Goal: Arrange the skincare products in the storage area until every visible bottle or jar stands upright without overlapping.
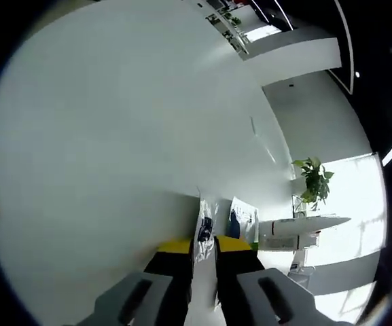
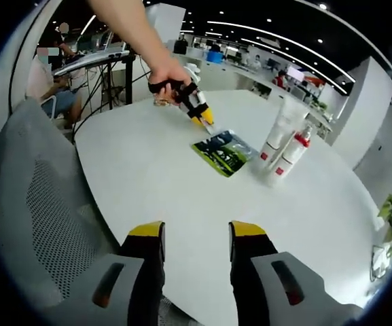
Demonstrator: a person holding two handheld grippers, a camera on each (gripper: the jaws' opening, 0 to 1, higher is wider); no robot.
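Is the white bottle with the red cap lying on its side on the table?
No, the red-capped bottle stands upright on the white table, beside a taller white tube.

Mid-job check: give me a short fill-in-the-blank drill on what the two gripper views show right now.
1. The left gripper is shut on a clear ____.
2. The dark green packet lies ____ on the white table.
3. The two white bottles stand ____ beside the packet.
4. The right gripper's jaws are ____.

Missing words: sachet; flat; upright; open
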